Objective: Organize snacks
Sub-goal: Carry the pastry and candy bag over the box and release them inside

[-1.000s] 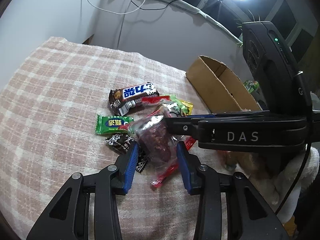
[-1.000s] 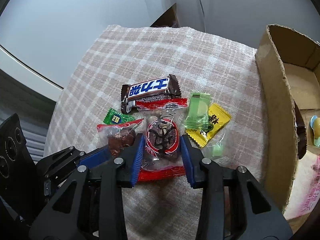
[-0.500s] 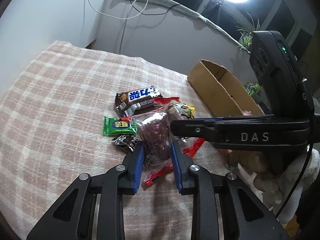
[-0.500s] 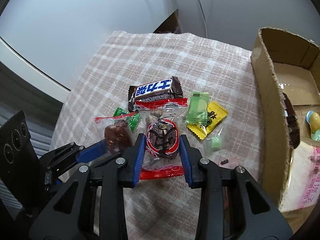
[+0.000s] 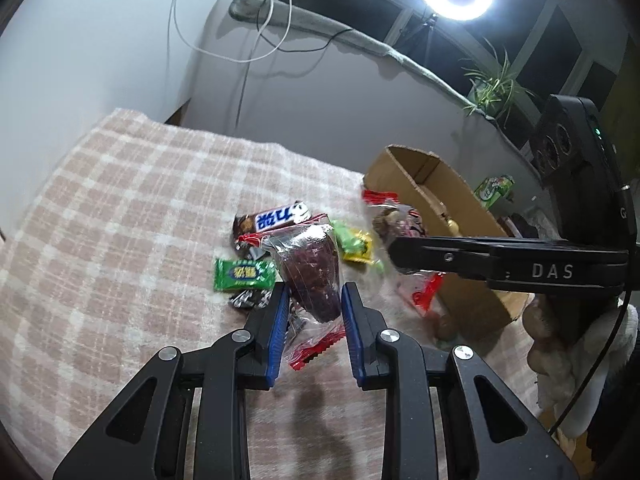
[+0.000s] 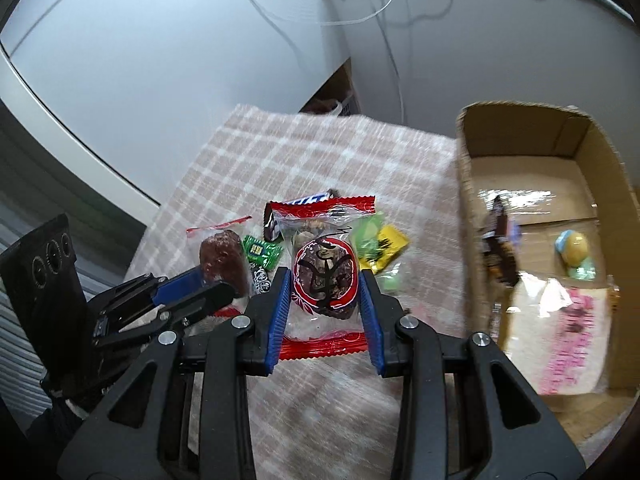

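Between left gripper jaws, clamped: clear red-edged dark-snack packet, long axis pointing away; right gripper jaws likewise pinch round-printed packet.

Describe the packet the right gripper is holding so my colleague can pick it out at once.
Start at the cardboard box on the checked blanket; the snack pile lies just beside it. Above that pile, the right gripper pinches a clear packet with red crimped ends. Unlike the plain dark snack bag beside it, it carries a red ring with black brush lettering.

Black grippers, blue pads, silver screws, "DAS" marking.
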`<state>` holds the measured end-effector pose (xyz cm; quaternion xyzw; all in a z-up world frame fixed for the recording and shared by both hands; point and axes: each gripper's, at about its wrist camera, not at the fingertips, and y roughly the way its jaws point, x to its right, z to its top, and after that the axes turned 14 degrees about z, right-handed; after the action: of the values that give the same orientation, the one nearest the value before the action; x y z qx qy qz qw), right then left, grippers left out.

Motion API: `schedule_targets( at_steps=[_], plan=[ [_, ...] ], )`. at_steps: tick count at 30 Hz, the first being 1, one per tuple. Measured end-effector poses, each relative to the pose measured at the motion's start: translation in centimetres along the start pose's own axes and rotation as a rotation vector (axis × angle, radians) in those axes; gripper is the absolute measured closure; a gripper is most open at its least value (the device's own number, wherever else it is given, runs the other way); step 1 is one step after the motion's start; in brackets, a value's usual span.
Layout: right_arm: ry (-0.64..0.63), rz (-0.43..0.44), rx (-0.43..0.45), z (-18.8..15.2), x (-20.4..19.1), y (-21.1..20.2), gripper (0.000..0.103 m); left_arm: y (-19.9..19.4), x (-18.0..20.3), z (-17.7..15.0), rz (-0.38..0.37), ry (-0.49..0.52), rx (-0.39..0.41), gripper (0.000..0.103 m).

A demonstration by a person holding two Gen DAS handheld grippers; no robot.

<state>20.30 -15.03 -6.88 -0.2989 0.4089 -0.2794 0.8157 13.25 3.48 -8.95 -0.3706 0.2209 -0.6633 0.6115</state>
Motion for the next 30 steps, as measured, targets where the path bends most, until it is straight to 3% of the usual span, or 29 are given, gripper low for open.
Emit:
schedule_targets(
  at_steps=[14, 30],
  plan=[
    [0.031, -0.087, 0.119, -0.8, 3.9, -7.6, 0.068, -0.7, 3.5, 3.5, -0.028, 0.063, 0.067, 0.078],
    [0.055, -0.168, 0.166, -0.3, 8.6, -11.1, 0.068, 0.6, 9.5, 6.5, -0.051, 0.173, 0.096, 0.078]
  ],
)
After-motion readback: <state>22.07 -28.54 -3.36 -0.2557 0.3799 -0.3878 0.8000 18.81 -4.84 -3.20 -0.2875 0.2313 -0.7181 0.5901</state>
